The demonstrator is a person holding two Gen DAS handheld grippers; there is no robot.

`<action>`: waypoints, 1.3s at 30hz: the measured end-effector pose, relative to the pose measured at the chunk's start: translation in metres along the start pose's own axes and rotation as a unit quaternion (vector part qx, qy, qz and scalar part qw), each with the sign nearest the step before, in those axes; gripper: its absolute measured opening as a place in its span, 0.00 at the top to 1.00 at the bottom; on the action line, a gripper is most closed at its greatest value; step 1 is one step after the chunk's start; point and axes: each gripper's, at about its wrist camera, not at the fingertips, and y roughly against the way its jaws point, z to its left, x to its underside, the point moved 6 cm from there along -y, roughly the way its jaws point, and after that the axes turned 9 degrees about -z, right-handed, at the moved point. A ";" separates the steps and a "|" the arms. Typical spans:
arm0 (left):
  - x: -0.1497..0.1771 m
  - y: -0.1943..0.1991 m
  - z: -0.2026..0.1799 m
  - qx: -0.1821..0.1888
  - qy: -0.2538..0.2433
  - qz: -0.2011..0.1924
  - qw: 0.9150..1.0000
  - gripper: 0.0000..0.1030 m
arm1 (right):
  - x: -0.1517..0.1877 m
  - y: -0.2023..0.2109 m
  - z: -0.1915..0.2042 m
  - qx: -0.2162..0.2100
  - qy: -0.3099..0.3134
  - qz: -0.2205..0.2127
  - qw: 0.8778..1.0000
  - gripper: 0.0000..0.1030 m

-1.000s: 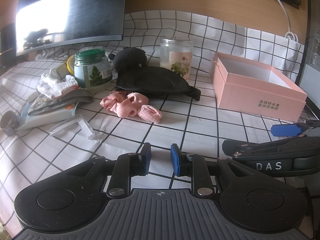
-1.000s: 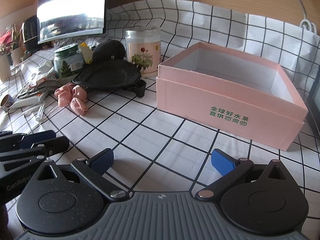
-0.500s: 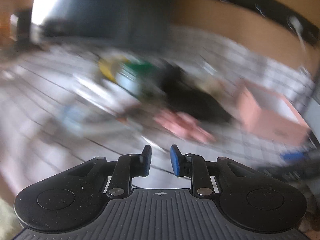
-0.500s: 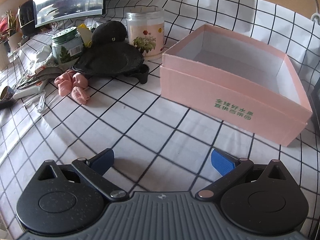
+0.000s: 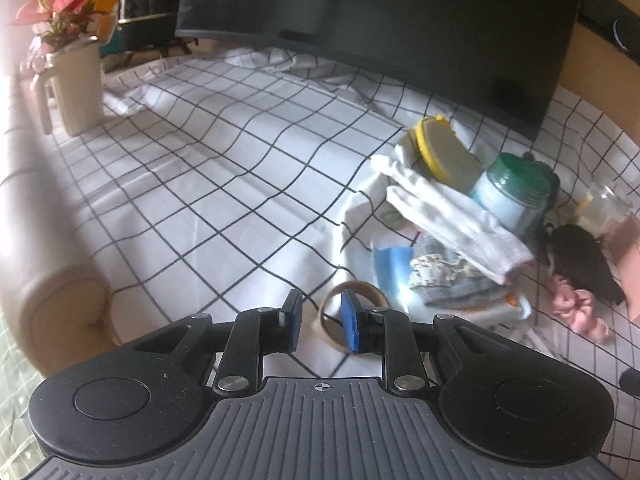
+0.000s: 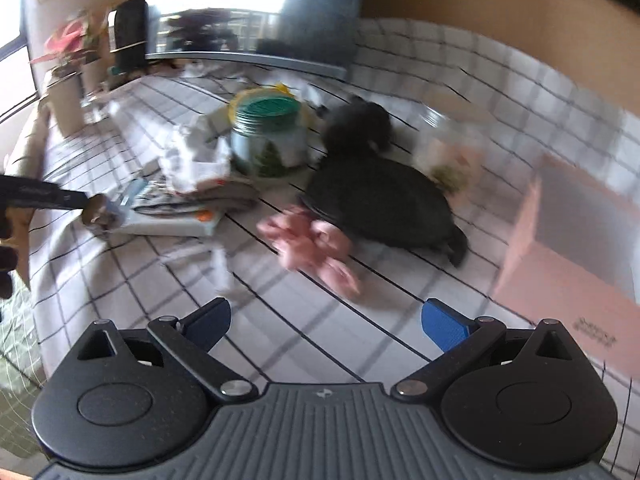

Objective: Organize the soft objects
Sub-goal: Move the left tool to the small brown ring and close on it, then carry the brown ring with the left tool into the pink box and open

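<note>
While the left gripper [image 5: 319, 322] hangs over the checked tablecloth [image 5: 224, 184] with its jaws set narrow and nothing pinched between them, a cardboard tape ring [image 5: 354, 300] lies on the cloth just beyond its blue pads, the right pad standing in front of the ring. Past the ring, toward the cloth's right side, sits the heap of soft things: folded white gloves [image 5: 452, 216] rest on top of grey and patterned cloths [image 5: 444, 276], which lie on a flat white packet. Behind the heap stand a green-lidded jar [image 5: 516, 196] and a yellow-rimmed sponge [image 5: 444, 152].

From the right wrist view, blurred, the right gripper [image 6: 326, 318] is spread wide and empty above bare cloth. Ahead of it lie pink socks [image 6: 312, 244], touching the near edge of a black mesh cap [image 6: 380, 204]. A pink cardboard box [image 6: 576, 248] stands open at the cloth's right edge, well apart from the heap.
</note>
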 end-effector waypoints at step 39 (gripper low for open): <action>0.002 0.043 -0.052 0.175 -0.050 -0.005 0.983 0.90 | -0.022 -0.028 0.066 -0.089 0.033 -0.016 0.995 0.39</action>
